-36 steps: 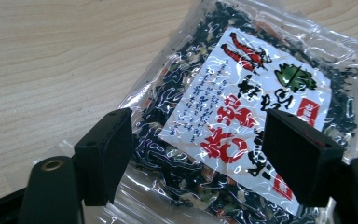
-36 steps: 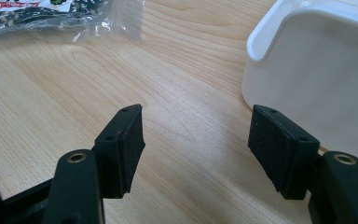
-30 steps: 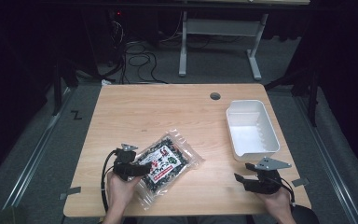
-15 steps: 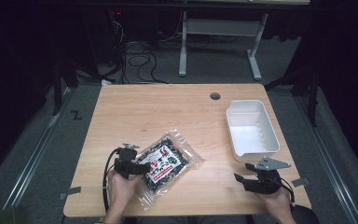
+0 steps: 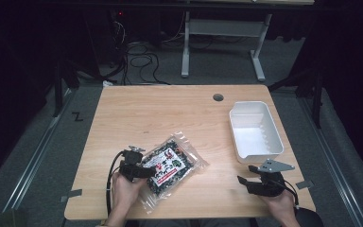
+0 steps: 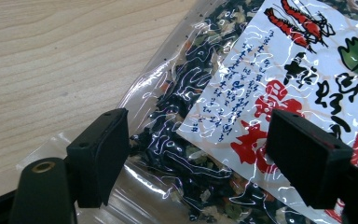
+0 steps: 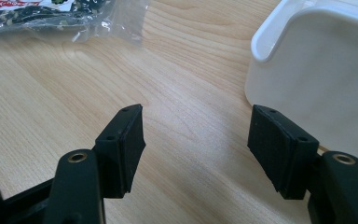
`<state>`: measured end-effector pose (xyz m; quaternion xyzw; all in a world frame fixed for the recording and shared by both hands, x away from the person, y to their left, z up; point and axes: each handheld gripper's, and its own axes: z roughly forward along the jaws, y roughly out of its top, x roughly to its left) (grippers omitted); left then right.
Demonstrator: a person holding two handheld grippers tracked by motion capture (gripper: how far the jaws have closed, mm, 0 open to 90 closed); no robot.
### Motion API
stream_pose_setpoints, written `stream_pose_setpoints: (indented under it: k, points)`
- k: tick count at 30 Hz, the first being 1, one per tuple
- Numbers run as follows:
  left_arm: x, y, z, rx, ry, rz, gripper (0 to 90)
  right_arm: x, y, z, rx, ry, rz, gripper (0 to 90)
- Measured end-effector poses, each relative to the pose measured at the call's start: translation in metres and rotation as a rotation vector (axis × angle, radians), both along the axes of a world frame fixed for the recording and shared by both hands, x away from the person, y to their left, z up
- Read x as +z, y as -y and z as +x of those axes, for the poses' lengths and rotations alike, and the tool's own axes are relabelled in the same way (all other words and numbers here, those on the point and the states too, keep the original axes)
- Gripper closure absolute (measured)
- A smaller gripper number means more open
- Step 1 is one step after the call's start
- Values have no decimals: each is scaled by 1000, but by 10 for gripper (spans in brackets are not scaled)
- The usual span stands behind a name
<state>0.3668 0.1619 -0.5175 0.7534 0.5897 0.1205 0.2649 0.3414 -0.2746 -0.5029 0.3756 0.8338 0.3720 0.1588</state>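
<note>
A clear bag of dark dried greens with a white and red printed label [image 5: 170, 165] lies flat on the wooden table [image 5: 170, 113], front left of centre. My left gripper [image 5: 144, 171] is at the bag's left end, open. In the left gripper view its jaws stand wide apart over the bag [image 6: 242, 93], one on each side of the label's lower corner, and the left gripper [image 6: 200, 140] grips nothing. My right gripper [image 5: 244, 182] rests open near the front right edge, nothing between its jaws [image 7: 196, 135].
An empty white plastic tub [image 5: 256, 136] stands at the right of the table, just beyond the right gripper and close to its right jaw [image 7: 317, 70]. A cable hole [image 5: 218, 97] sits near the far edge. The bag's corner [image 7: 51, 14] lies far left of the right gripper.
The left gripper has edged slightly to the right, farther over the bag. The right gripper and the tub have stayed put.
</note>
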Motion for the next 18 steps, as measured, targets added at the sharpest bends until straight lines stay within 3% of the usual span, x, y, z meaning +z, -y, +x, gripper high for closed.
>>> stream_pose_setpoints:
  k: [10,15,18]
  points:
    - [0,6,0,-26,-2,1,219,0,0,0,7,-19,13,384]
    - [1,13,0,-43,-3,3,220,4,-3,-1,34,-23,-16,433]
    - [1,18,-1,-58,-4,3,221,8,-4,0,30,-28,1,421]
